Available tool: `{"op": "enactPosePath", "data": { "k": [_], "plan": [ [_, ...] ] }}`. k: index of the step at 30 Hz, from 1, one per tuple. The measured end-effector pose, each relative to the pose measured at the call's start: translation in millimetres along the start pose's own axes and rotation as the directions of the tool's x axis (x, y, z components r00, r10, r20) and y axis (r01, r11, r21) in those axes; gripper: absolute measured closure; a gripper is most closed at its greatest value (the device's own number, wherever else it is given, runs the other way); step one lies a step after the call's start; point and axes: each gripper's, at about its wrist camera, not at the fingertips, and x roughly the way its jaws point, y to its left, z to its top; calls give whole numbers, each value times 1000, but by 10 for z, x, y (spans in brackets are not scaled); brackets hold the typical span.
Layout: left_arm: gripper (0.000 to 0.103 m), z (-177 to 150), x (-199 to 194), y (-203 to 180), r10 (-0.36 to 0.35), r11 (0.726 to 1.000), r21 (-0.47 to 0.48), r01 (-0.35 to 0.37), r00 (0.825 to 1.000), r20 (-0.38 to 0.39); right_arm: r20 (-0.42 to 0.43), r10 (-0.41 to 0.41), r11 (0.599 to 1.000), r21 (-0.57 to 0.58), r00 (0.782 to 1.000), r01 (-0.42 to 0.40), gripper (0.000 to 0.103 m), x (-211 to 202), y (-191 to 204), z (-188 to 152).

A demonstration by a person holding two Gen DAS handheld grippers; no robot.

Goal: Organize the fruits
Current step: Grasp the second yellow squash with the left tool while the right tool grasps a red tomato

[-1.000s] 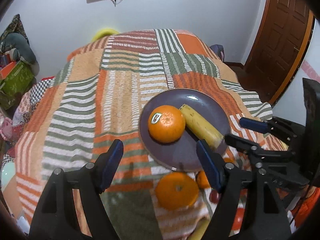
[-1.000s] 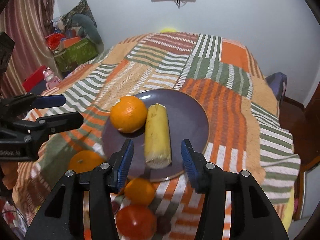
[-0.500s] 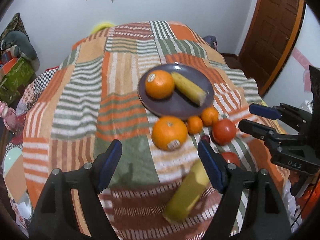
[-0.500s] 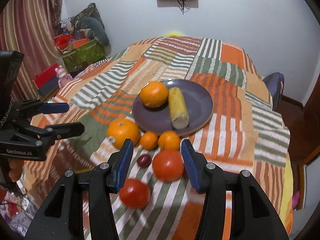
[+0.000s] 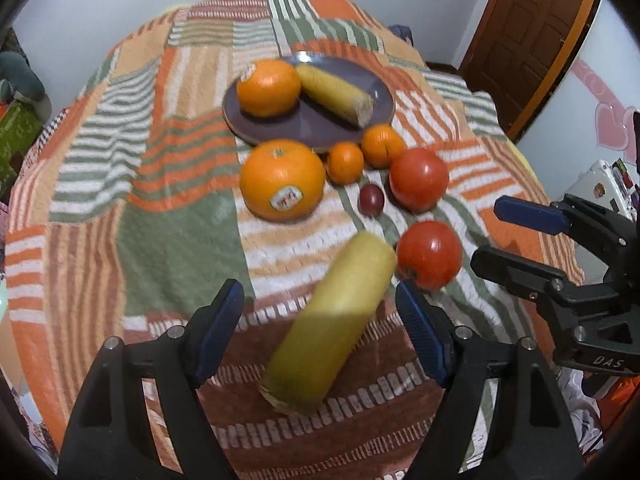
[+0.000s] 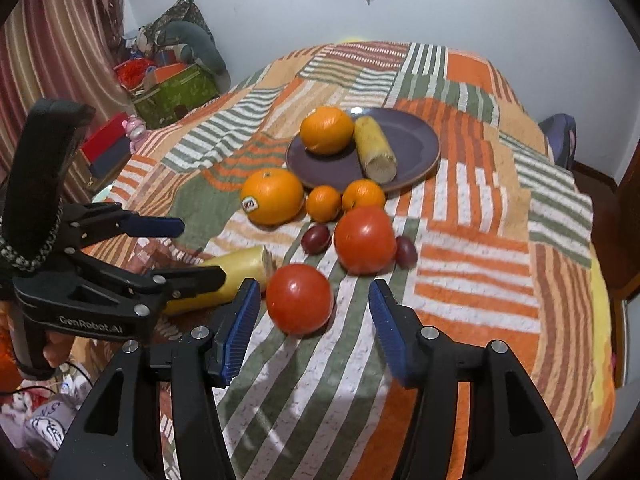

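Observation:
A purple plate (image 5: 304, 128) (image 6: 404, 140) carries a large orange (image 5: 268, 86) and a yellow banana piece (image 5: 334, 94). In front of it on the blanket lie a stickered orange (image 5: 282, 180), two small oranges (image 5: 346, 162), two tomatoes and a dark plum (image 5: 371, 199). My left gripper (image 5: 320, 320) is open, and a second banana piece (image 5: 332, 320) lies between its fingers with a gap on each side. My right gripper (image 6: 314, 320) has its jaws opening around the near tomato (image 6: 300, 298), with neither pad pressing on it. The far tomato (image 6: 364, 240) sits just beyond.
A striped patchwork blanket (image 6: 480, 240) covers the whole surface and drops off at the near and right edges. A second plum (image 6: 406, 251) lies right of the far tomato. A green box (image 6: 176, 94) and toys sit on the floor at left. A wooden door (image 5: 528, 40) stands at right.
Both grippers drew back from over the plate toward the near edge, bringing the loose fruits into view. The left one now straddles the banana piece. The right jaws spread wider around the near tomato.

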Motion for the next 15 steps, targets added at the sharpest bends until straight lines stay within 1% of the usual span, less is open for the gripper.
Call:
{"op": "enactPosePath", "data": {
  "k": [5, 6, 7, 9, 11, 13, 15],
  "plan": [
    [25, -97, 120, -39, -9, 1000, 21, 9, 1000, -28, -34, 18, 1000, 4, 999, -18, 50, 131, 45, -49],
    [27, -114, 144, -49, -10, 1000, 23, 11, 1000, -29, -39, 22, 1000, 4, 999, -22, 50, 158, 51, -52],
    [32, -123, 172, -55, -13, 1000, 24, 13, 999, -34, -43, 25, 1000, 4, 999, -25, 50, 180, 55, -56],
    [37, -141, 230, -59, -11, 1000, 22, 12, 999, -42, -54, 26, 1000, 0, 998, -26, 50, 233, 67, -63],
    [40, -143, 245, -54, -6, 1000, 18, 6, 1000, -26, -62, 27, 1000, -2, 998, -27, 50, 281, 67, -63],
    [45, -131, 249, -49, -18, 1000, 15, 18, 1000, -17, -70, 27, 1000, 0, 997, -27, 50, 318, 63, -61],
    [47, -121, 252, -47, -23, 1000, 10, 23, 1000, -9, -78, 26, 1000, 2, 997, -26, 50, 359, 56, -60]
  ]
}}
